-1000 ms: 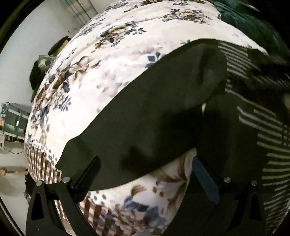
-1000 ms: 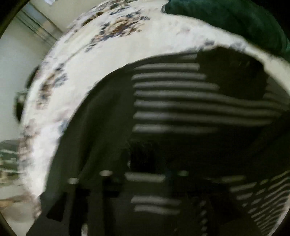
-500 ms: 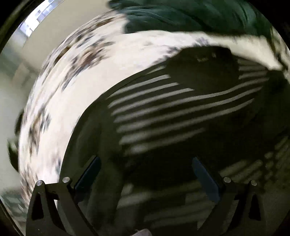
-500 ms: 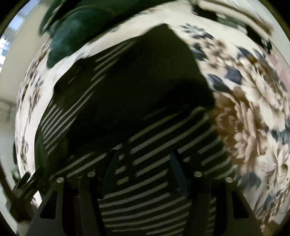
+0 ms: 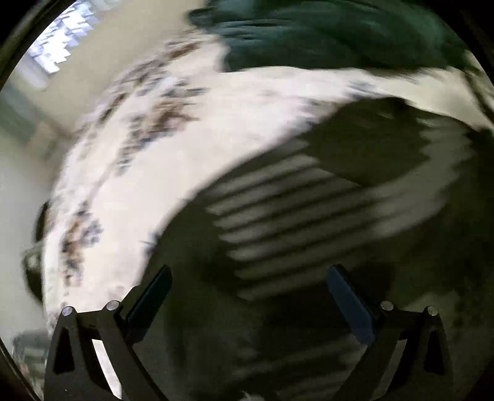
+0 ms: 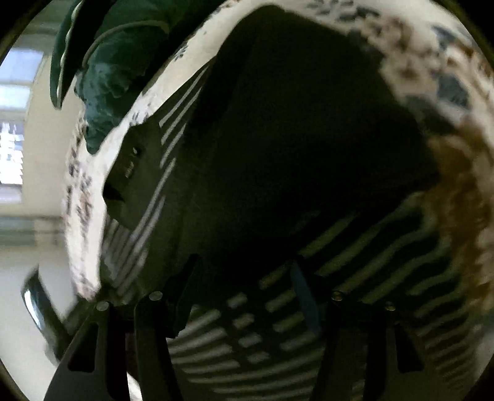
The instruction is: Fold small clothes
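Below, both wrist views showed us a dark garment with pale stripes [image 5: 287,222] spread on a floral bedspread [image 5: 173,148], with a dark green blanket [image 5: 333,27] bunched at the far edge of the bed.

Left gripper [image 5: 247,296]: we saw its fingers spread wide with nothing between them. The striped cloth lay ahead of and beneath the fingertips; the left finger [image 5: 148,299] stood over the garment's left edge, where the bedspread began. The view was blurred, so we could not tell whether the tips touched the cloth.

Right gripper [image 6: 247,283]: we saw its fingers parted more narrowly, again with no cloth pinched. A plain dark panel of the garment [image 6: 308,138] lay over the stripes just beyond the fingertips, and striped fabric ran under and between the fingers. We read this panel as a part already folded across the body.

We judged that both tools hung open above the near portion of the garment in order to take hold of its near edge for a further fold.
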### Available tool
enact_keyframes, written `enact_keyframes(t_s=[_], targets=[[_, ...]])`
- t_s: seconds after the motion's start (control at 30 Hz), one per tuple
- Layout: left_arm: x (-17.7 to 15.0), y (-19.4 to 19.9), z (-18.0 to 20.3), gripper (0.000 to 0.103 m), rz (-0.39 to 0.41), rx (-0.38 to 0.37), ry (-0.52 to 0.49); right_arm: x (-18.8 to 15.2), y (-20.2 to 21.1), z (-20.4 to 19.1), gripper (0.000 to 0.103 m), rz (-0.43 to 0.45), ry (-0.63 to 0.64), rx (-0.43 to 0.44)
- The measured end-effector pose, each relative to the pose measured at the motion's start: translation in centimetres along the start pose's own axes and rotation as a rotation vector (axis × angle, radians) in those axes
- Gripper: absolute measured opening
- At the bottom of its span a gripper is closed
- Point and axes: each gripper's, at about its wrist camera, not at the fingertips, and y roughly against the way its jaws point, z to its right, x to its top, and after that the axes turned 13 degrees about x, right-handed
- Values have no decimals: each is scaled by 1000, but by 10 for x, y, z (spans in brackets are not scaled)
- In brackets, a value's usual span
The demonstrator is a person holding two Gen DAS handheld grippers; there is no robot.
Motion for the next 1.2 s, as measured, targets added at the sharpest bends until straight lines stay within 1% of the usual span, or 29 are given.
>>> enact_keyframes(t_s=[0.03, 0.07, 0.1, 0.13, 0.17, 0.23, 0.27, 0.3, 0.33, 0.43, 0.47, 0.53, 0.57, 0.6, 0.63, 0.67, 0.73, 0.77, 0.8, 0.83, 0.9, 0.93, 0.97, 1.0, 1.03, 1.1, 1.13, 1.17, 1.2], targets=[[-2, 0, 9, 100, 1, -25, -46, 2, -7, 2, 41, 5, -32, 35], [-4, 1, 24, 86, 5, -50, -106, 3, -16, 1, 31, -3, -53, 40], [-3, -2, 40, 73, 4, -65, -165, 4, -20, 0, 18, -8, -64, 39], [-3, -3, 49, 68, 1, -77, -194, 5, -23, 1, 13, -5, -75, 46], [-1, -7, 63, 63, -5, -107, -233, 5, -24, 1, 12, -3, -75, 48], [3, -14, 80, 47, -3, -126, -282, 5, -25, 2, 9, -8, -62, 44], [5, -17, 86, 25, 5, -153, -300, 5, -24, 2, 8, -14, -51, 45], [9, -16, 88, 5, 6, -198, -301, 4, -22, 3, 8, -18, -43, 43], [12, -16, 86, 2, 13, -209, -295, 3, -22, 4, 8, -24, -37, 44], [30, -17, 69, 0, 27, -211, -248, 1, -22, 5, 7, -39, -34, 43], [39, -20, 59, 0, 36, -182, -220, 0, -20, 6, 7, -41, -35, 47], [56, -31, 40, 0, 27, -162, -167, -2, -16, 9, 7, -43, -37, 45], [66, -39, 28, 0, 22, -129, -136, -3, -14, 8, 7, -41, -38, 39], [74, -49, 17, 1, 10, -103, -103, -3, -13, 9, 7, -42, -33, 34], [78, -55, 8, 1, -5, -98, -78, -4, -13, 7, 7, -45, -23, 25], [82, -63, -4, 1, -48, -123, -29, -4, -13, 7, 7, -46, -19, 18], [81, -65, -20, 3, -85, -262, 36, -4, -15, 7, 7, -60, -20, 2], [76, -58, -19, 6, -82, -337, 23, -4, -15, 6, 8, -68, -23, 8], [68, -49, -13, 13, -71, -415, -22, -4, -13, 7, 9, -70, -25, 18], [63, -43, -9, 21, -66, -450, -54, -3, -12, 7, 12, -74, -30, 23], [47, -30, 13, 66, -62, -492, -164, -2, -11, 7, 14, -85, -41, 33], [39, -25, 26, 69, -56, -488, -216, -2, -11, 8, 16, -89, -47, 36], [30, -22, 44, 69, -48, -465, -280, -2, -11, 9, 17, -97, -53, 35], [25, -20, 59, 69, -41, -433, -317, -2, -12, 10, 18, -100, -55, 35], [24, -20, 68, 69, -36, -418, -339, -2, -13, 12, 18, -103, -57, 29], [22, -18, 92, 67, 8, -407, -385, -4, -15, 15, 18, -106, -62, 24], [22, -18, 99, 62, 22, -412, -397, -5, -15, 17, 18, -104, -65, 26], [25, -20, 107, 50, 38, -386, -408, -6, -15, 18, 18, -103, -65, 22], [30, -23, 111, 50, 41, -367, -406, -6, -16, 18, 17, -102, -65, 17]])
